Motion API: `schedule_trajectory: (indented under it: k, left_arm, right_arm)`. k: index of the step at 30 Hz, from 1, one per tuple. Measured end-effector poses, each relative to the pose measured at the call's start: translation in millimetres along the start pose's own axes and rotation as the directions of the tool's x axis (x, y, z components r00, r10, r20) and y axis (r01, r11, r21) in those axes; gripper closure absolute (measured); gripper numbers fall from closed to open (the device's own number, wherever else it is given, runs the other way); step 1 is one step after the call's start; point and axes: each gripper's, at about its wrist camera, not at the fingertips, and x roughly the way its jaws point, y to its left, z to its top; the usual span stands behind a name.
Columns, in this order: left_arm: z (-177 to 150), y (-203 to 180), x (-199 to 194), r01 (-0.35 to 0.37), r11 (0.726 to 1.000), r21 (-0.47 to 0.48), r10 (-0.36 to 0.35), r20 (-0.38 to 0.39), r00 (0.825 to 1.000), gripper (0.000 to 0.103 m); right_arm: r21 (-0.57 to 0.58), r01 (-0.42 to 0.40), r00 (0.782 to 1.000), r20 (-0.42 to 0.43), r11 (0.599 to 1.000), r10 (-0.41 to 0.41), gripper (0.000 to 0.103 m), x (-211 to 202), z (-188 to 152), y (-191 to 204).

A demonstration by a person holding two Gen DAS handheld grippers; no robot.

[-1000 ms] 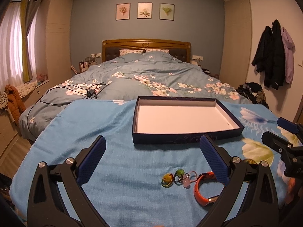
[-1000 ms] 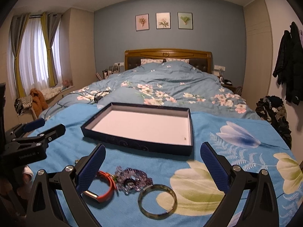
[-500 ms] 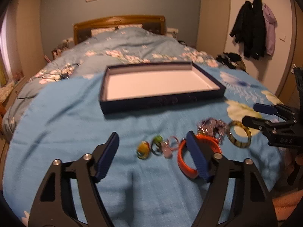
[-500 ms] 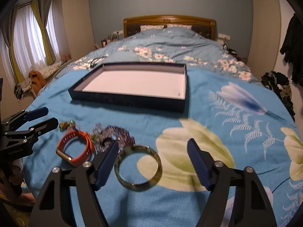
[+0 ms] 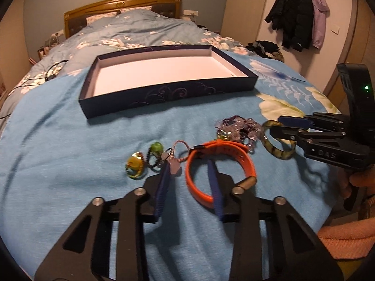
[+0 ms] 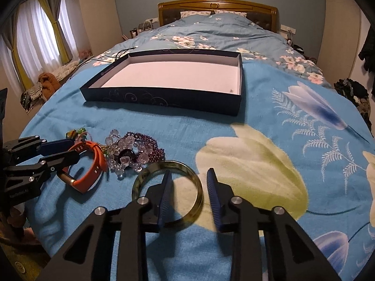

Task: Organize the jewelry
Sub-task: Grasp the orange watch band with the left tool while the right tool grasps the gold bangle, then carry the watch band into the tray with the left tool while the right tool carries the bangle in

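A dark blue open box (image 5: 168,93) with a white floor lies on the blue blanket; it also shows in the right wrist view (image 6: 164,96). My left gripper (image 5: 188,164) is partly open, its jaws straddling the left rim of an orange band (image 5: 243,159). Beside it lie a yellow-green ring (image 5: 134,164), a green bead ring (image 5: 155,147) and a pink charm (image 5: 174,167). My right gripper (image 6: 188,175) is partly open, straddling the right rim of a green bangle (image 6: 143,178). A purple and clear bead bundle (image 6: 131,149) lies between band and bangle.
The blanket (image 6: 257,140) covers the foot of a bed with a wooden headboard (image 6: 218,5). A black cable (image 5: 46,75) lies on the duvet at left. Coats (image 5: 297,14) hang on the right wall. Curtains (image 6: 35,37) are at left.
Both grippers have dropped toward the blanket and narrowed. The left one now straddles the orange band's rim, the right one the green bangle's rim.
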Motion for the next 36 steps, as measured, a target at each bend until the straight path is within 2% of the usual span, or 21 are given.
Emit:
schedule_trajectory:
  k: [1, 2, 4, 8, 12, 17, 25, 31, 36]
  left_arm:
    - [0, 0, 1, 0.007, 1.0, -0.004, -0.007, -0.009, 1.0, 0.081]
    - [0, 0, 3, 0.016, 1.0, -0.009, -0.017, -0.022, 1.0, 0.083]
    - [-1, -1, 3, 0.016, 1.0, -0.005, -0.016, -0.029, 0.999, 0.087]
    - [0, -4, 3, 0.007, 1.0, 0.015, -0.007, -0.044, 0.999, 0.09]
    - [3, -2, 4, 0.003, 1.0, 0.014, -0.002, -0.052, 0.999, 0.097]
    - [4, -5, -1, 0.001, 1.0, 0.03, 0.0, -0.036, 0.999, 0.098]
    - [15, 2, -17, 0.042, 0.999, -0.002, -0.042, 0.005, 0.999, 0.098]
    - [42, 14, -33, 0.053, 0.998, -0.026, -0.051, 0.076, 0.996, 0.098]
    - [76, 29, -33, 0.002, 0.999, -0.037, 0.002, 0.123, 0.992, 0.098]
  right_arm:
    - [0.0, 0.001, 1.0, -0.001, 1.0, -0.001, 0.079, 0, 0, -1]
    - [0.003, -0.001, 1.0, -0.001, 1.0, 0.001, 0.087, 0, 0, -2]
    - [0.009, -0.012, 1.0, -0.003, 1.0, 0.012, 0.094, 0, 1, -5]
    - [0.011, -0.024, 1.0, -0.002, 1.0, 0.024, 0.097, -1, 0, -6]
    - [0.031, -0.047, 0.999, 0.006, 0.998, 0.047, 0.097, -4, 0, -9]
    - [0.045, -0.071, 0.997, 0.03, 0.996, 0.07, 0.097, -12, 2, -13]
    - [0.059, -0.115, 0.991, 0.076, 0.992, 0.111, 0.097, -23, 14, -17]
    - [0.041, -0.126, 0.984, 0.134, 0.991, 0.12, 0.097, -28, 40, -19]
    - [0.005, -0.117, 0.977, 0.181, 0.993, 0.114, 0.097, -24, 78, -21]
